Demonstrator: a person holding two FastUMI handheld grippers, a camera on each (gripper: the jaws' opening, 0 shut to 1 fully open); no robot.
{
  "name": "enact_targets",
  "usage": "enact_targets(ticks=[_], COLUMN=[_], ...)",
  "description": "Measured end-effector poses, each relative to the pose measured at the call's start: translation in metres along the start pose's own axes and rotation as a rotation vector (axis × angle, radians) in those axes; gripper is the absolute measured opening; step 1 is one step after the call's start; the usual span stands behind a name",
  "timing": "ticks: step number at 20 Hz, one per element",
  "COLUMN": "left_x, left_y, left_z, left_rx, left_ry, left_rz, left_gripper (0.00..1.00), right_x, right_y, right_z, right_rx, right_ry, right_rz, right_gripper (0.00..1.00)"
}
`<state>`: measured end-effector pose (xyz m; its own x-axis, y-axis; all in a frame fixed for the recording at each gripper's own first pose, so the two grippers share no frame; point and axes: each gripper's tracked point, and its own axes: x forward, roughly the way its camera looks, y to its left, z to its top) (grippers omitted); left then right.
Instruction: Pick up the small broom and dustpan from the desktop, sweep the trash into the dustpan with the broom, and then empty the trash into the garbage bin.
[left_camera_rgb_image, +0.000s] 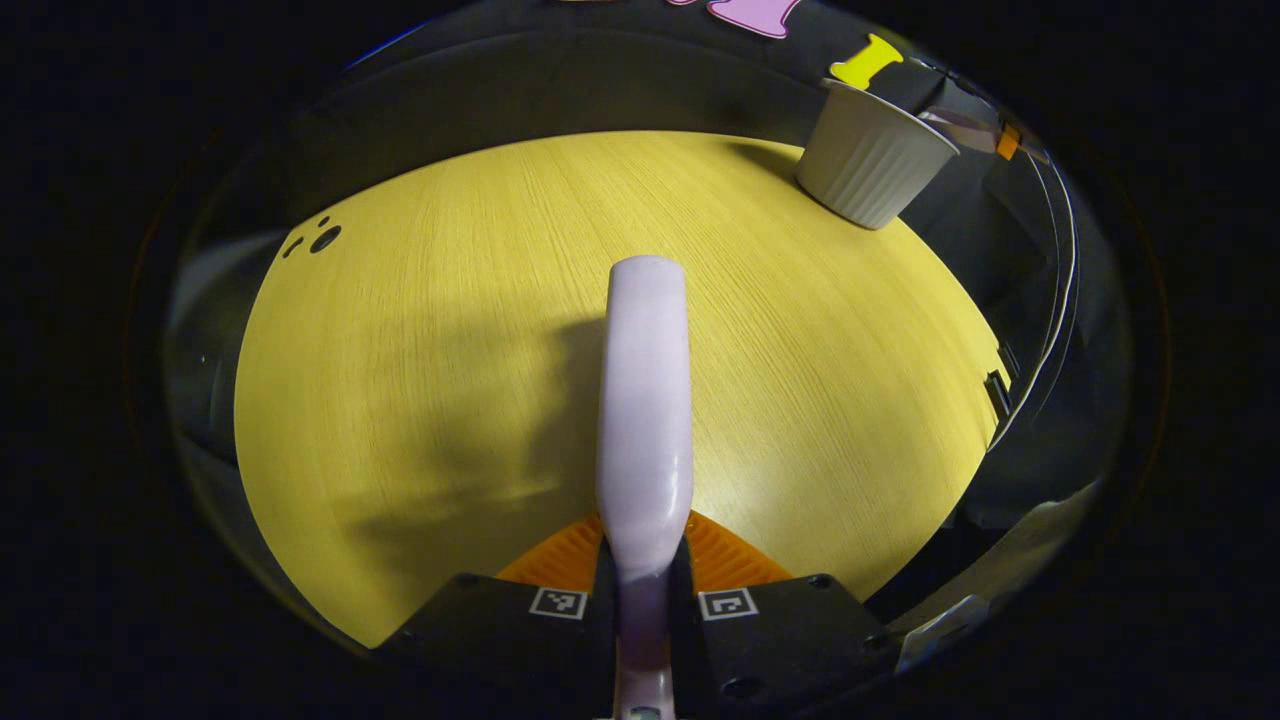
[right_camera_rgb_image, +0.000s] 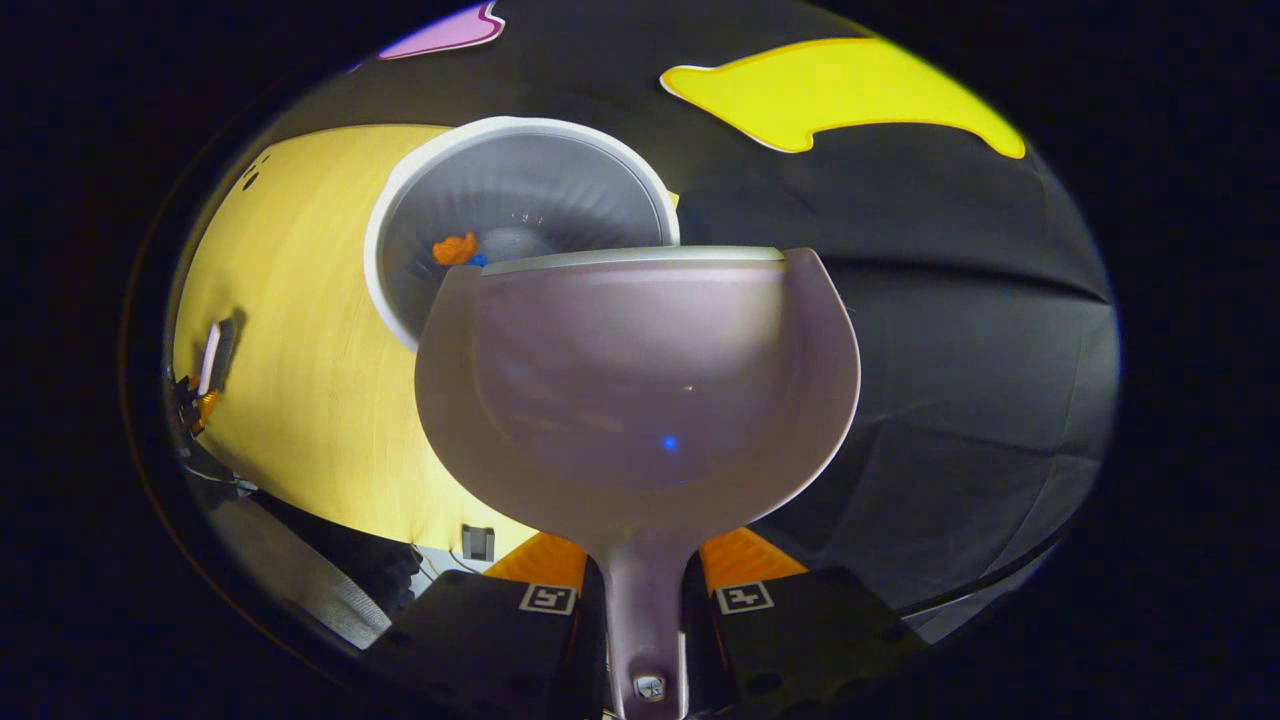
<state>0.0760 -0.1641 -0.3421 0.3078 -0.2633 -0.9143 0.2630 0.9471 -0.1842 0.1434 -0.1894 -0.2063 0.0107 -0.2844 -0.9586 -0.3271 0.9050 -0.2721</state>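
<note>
Both grippers pinch tools: left gripper (left_camera_rgb_image: 645, 590) clamps broom (left_camera_rgb_image: 645, 400) above desk (left_camera_rgb_image: 420, 380); right gripper (right_camera_rgb_image: 645, 590) clamps dustpan (right_camera_rgb_image: 640, 400) handle, pan over bin (right_camera_rgb_image: 520, 210) holding orange trash (right_camera_rgb_image: 455, 248).

Yellow wood-grain desktop (left_camera_rgb_image: 420, 380) under bright overhead light, black cloth wall (right_camera_rgb_image: 950, 330) draped close behind it.

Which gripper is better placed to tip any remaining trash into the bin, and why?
Right. Its gripper holds the dustpan by the handle at the bin, where orange trash lies. The left gripper holds the broom over the desktop.
</note>
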Motion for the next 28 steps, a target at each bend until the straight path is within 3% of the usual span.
enact_targets(ticks=[5, 10, 14, 15, 18, 20, 21, 22, 23, 24, 28], left_x=[0.001, 0.000, -0.004, -0.004, -0.003, -0.005, -0.005, -0.006, -0.006, -0.007, -0.008], left_y=[0.001, -0.001, -0.004, -0.005, -0.013, -0.016, -0.017, -0.017, -0.018, -0.018, -0.018], left_z=[0.006, 0.015, 0.022, 0.024, 0.029, 0.032, 0.032, 0.033, 0.032, 0.032, 0.033], left_rx=[0.007, 0.031, 0.043, 0.049, 0.067, 0.072, 0.073, 0.072, 0.073, 0.075, 0.070], left_ry=[-0.004, -0.016, -0.020, -0.020, -0.020, -0.024, -0.026, -0.026, -0.026, -0.026, -0.028], left_rz=[0.014, 0.031, 0.040, 0.041, 0.045, 0.052, 0.055, 0.057, 0.061, 0.066, 0.088], left_gripper=[0.26, 0.26, 0.26, 0.27, 0.26, 0.26, 0.27, 0.26, 0.27, 0.26, 0.26], right_x=[0.004, -0.009, -0.028, -0.033, -0.042, -0.043, -0.040, -0.035, -0.030, -0.026, 0.004], right_y=[0.002, 0.015, 0.033, 0.040, 0.073, 0.099, 0.112, 0.127, 0.141, 0.155, 0.230], right_z=[0.004, 0.006, -0.015, -0.020, -0.046, -0.064, -0.071, -0.079, -0.088, -0.094, -0.113], right_rx=[0.036, 0.162, 0.245, 0.259, 0.275, 0.273, 0.268, 0.262, 0.253, 0.247, 0.216], right_ry=[-0.059, -0.253, -0.399, -0.422, -0.474, -0.490, -0.493, -0.490, -0.487, -0.480, -0.454], right_rz=[0.024, 0.114, 0.177, 0.188, 0.247, 0.280, 0.293, 0.302, 0.308, 0.318, 0.399], right_gripper=[0.36, 0.35, 0.32, 0.35, 0.39, 0.35, 0.39, 0.35, 0.40, 0.31, 0.36])
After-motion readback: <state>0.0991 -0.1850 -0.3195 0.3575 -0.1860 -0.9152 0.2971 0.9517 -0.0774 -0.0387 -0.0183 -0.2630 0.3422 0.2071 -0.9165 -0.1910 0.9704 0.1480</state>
